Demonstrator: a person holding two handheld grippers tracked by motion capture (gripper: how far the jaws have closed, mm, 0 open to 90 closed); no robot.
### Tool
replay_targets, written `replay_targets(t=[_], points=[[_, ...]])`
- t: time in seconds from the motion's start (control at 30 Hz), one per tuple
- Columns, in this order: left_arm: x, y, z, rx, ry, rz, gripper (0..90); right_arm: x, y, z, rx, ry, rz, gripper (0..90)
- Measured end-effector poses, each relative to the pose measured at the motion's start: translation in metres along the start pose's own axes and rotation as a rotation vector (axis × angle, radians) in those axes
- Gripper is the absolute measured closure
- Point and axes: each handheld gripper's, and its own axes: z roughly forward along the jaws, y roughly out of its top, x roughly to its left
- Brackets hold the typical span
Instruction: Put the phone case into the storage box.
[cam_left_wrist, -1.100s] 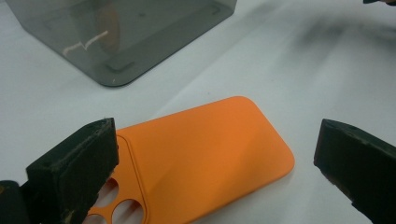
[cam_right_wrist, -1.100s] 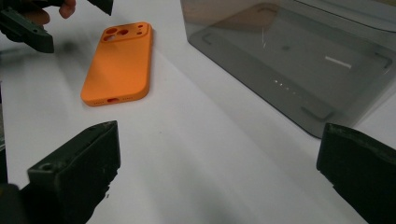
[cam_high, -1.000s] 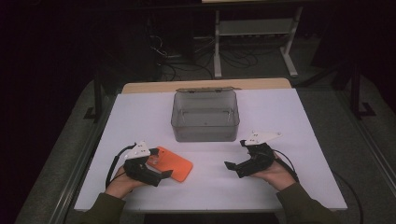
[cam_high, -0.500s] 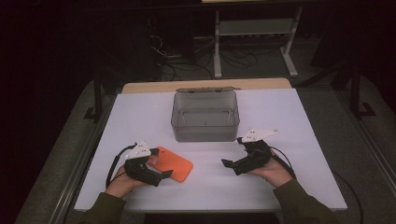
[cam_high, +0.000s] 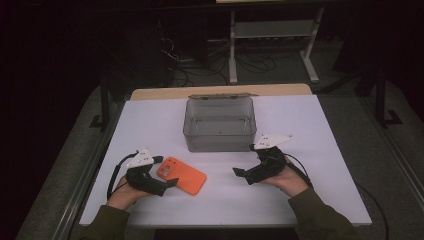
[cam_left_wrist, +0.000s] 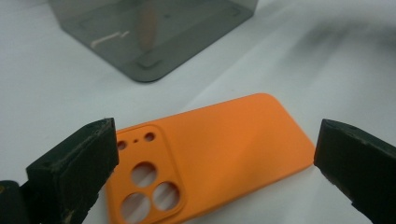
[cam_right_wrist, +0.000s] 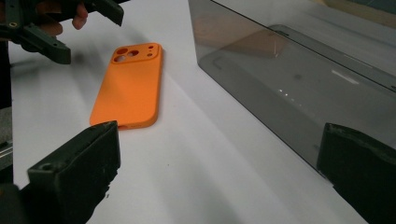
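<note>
An orange phone case lies flat on the white table, camera cut-outs facing up. My left gripper is open at the case's left end, one jaw on each side of it; in the left gripper view the case lies between the wide-apart jaws of that gripper, not touching them. My right gripper is open and holds nothing, to the right of the case and just in front of a translucent grey box. In the right gripper view the case lies ahead of the gripper, with the left gripper beyond.
The empty grey box stands at the table's middle, its hinged lid open to the back; it also shows in the left gripper view. A metal shelf frame and cables lie on the dark floor behind the table.
My right gripper has shifted a little to the left, toward the case. The left gripper and the case have stayed put.
</note>
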Motion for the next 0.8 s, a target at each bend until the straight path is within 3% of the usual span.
replay_targets(t=[0.8], points=[[0.038, -0.021, -0.034, 0.002, 0.101, -0.049, 0.0, 0.002, 0.018, 0.017, 0.003, 0.016, -0.016, 0.0]])
